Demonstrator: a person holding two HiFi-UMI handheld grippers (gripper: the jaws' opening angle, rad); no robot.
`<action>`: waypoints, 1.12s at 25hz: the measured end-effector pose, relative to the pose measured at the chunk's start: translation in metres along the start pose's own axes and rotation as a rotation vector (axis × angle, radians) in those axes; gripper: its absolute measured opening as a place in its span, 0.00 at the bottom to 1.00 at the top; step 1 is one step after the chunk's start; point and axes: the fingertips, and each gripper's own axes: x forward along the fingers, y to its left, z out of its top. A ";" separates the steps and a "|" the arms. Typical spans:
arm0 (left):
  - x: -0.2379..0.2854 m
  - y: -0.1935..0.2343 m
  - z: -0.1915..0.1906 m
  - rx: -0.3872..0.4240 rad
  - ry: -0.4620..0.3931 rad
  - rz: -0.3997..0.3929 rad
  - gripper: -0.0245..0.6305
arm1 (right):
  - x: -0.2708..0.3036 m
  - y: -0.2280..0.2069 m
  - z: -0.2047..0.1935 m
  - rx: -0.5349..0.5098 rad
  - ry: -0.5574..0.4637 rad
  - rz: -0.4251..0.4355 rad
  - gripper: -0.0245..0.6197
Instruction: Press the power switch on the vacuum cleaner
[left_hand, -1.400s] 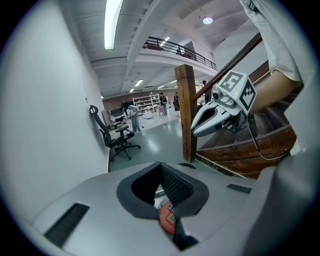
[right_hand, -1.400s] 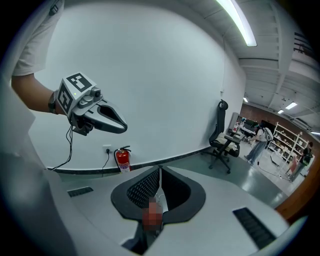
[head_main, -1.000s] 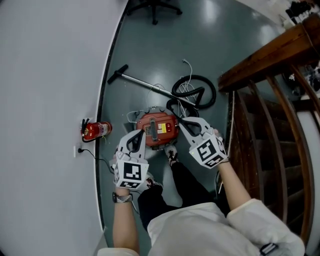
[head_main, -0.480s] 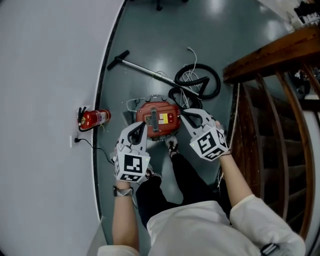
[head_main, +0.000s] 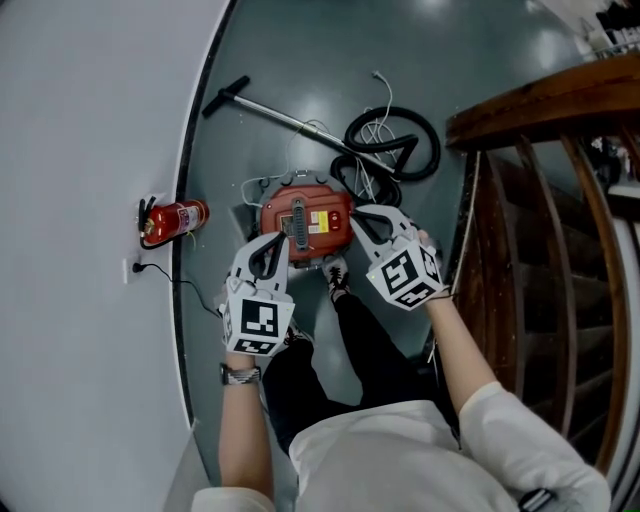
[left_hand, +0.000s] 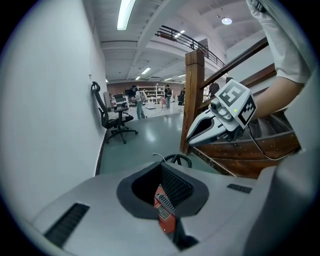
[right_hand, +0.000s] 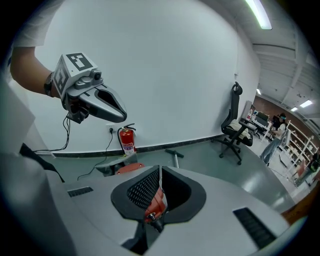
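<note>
A red vacuum cleaner (head_main: 305, 222) lies on the grey floor, with a dark handle and a yellow label on top. My left gripper (head_main: 284, 241) hovers over its near left edge, jaws shut and empty. Over its right edge my right gripper (head_main: 357, 214) hangs, likewise shut on nothing. In the left gripper view the red body (left_hand: 166, 216) shows through the gap under the shut jaws of the left gripper (left_hand: 161, 166), and the right gripper (left_hand: 216, 123) hangs at the right. The right gripper view has the right gripper (right_hand: 160, 168) shut above the red body (right_hand: 156, 202). I cannot make out the switch.
A metal wand (head_main: 290, 120) and coiled black hose (head_main: 395, 145) lie beyond the vacuum. A fire extinguisher (head_main: 172, 217) stands by the white wall (head_main: 80, 200). A wooden stair railing (head_main: 540, 110) runs along the right. The person's legs and shoe (head_main: 340, 280) are just before the vacuum.
The head view has shifted, so the vacuum and extinguisher sit higher and further left in the picture. Both grippers keep about the same places beside the vacuum, still shut.
</note>
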 end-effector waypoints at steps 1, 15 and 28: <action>0.002 0.000 -0.003 -0.003 0.002 -0.001 0.04 | 0.003 0.001 -0.002 -0.006 0.002 0.004 0.09; 0.028 -0.010 -0.036 -0.017 0.054 -0.024 0.04 | 0.037 0.018 -0.030 0.032 0.016 0.060 0.09; 0.056 -0.007 -0.063 -0.099 0.130 -0.024 0.04 | 0.066 0.028 -0.057 0.055 0.054 0.113 0.09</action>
